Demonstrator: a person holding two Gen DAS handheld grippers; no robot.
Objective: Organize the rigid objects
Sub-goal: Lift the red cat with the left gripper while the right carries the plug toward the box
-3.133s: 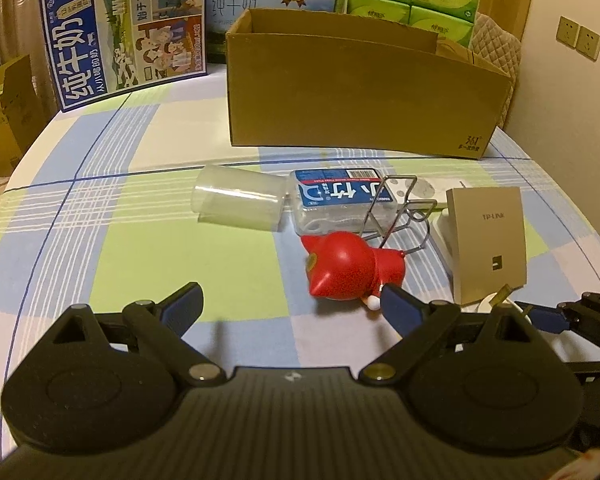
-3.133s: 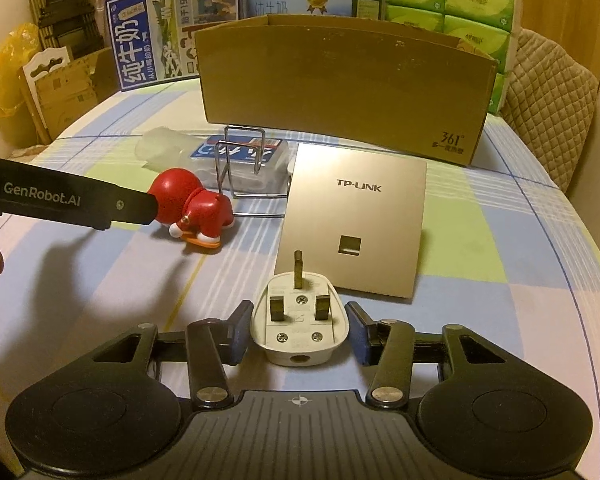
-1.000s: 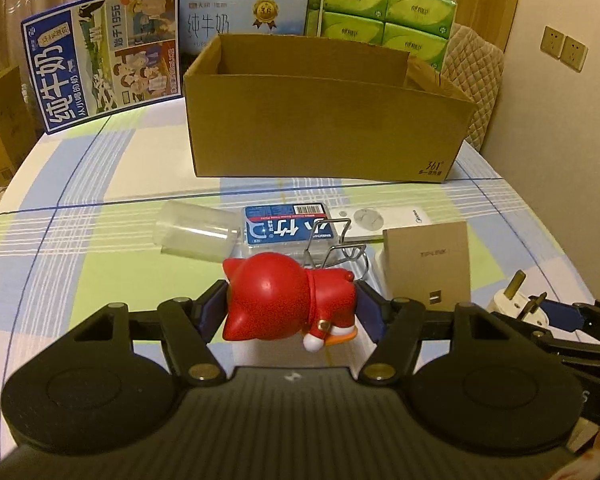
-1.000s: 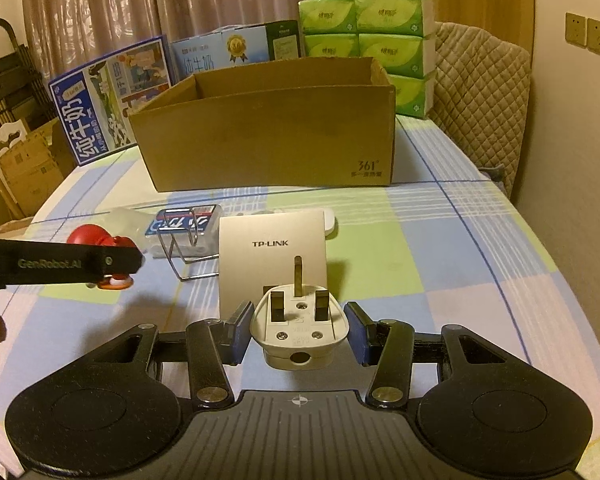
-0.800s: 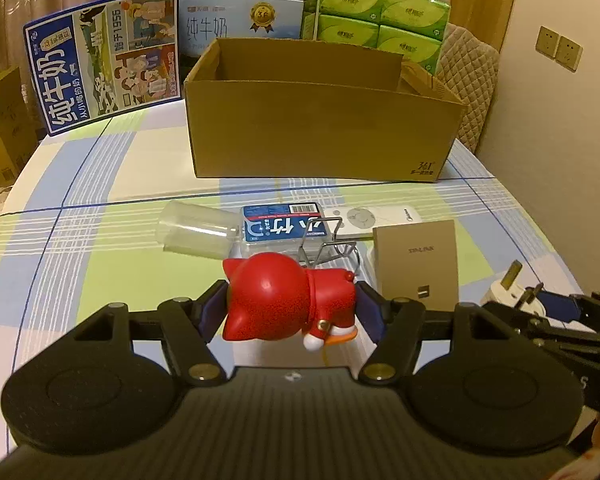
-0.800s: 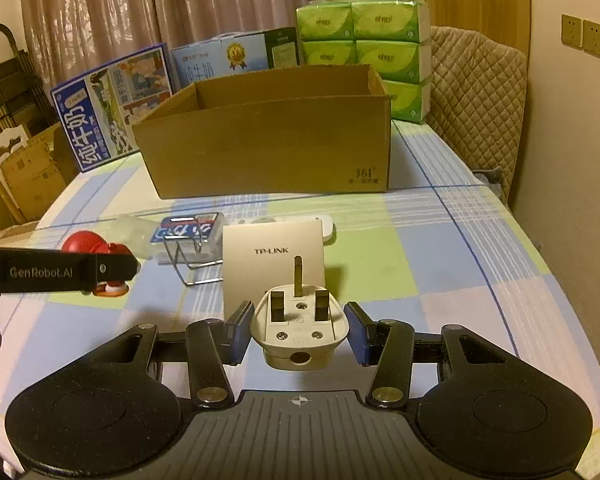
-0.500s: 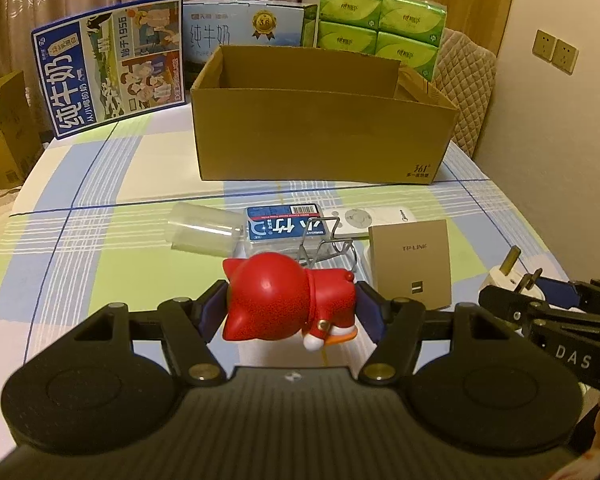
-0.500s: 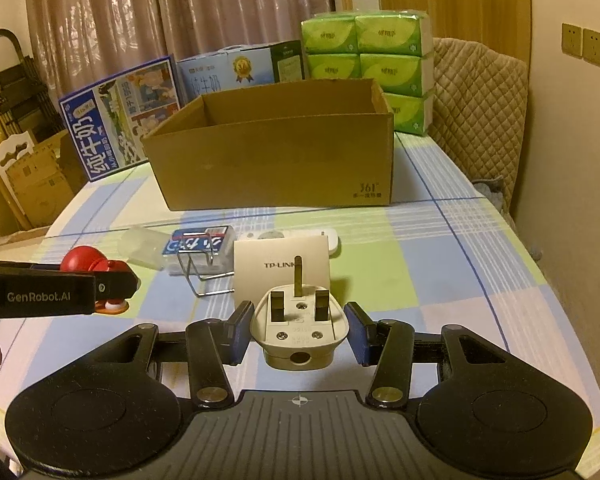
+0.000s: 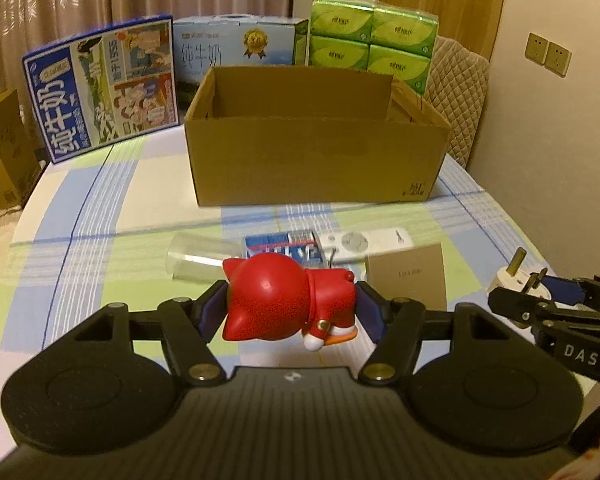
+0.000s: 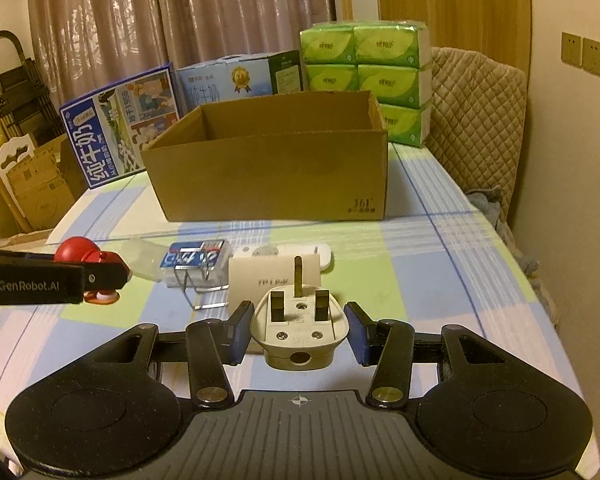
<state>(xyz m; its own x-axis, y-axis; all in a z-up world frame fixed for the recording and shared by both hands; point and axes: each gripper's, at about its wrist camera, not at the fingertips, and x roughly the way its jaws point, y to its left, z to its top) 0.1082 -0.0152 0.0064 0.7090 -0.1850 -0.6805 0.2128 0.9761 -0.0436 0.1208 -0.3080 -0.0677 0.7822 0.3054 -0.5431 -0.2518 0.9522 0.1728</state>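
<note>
- Above the checked cloth [image 9: 80,216], my left gripper [image 9: 291,309] was clamped on the red cat figure [image 9: 288,304], held clear of the surface on its side.
- My right gripper [image 10: 297,329] pinched the white three-pin plug [image 10: 298,330], pins pointing up and forward.
- On the cloth lay a clear cup [image 9: 198,259], blue-labelled case [image 10: 194,261], wire stand [image 10: 198,286], white remote [image 9: 364,241] and TP-LINK panel [image 9: 408,278].
- Beyond them stood the open cardboard box [image 9: 316,160].

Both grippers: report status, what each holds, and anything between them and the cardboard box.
Left gripper shut on red figurine. Right gripper shut on white plug. Cardboard box ahead, open. Path clear above the table clutter.
</note>
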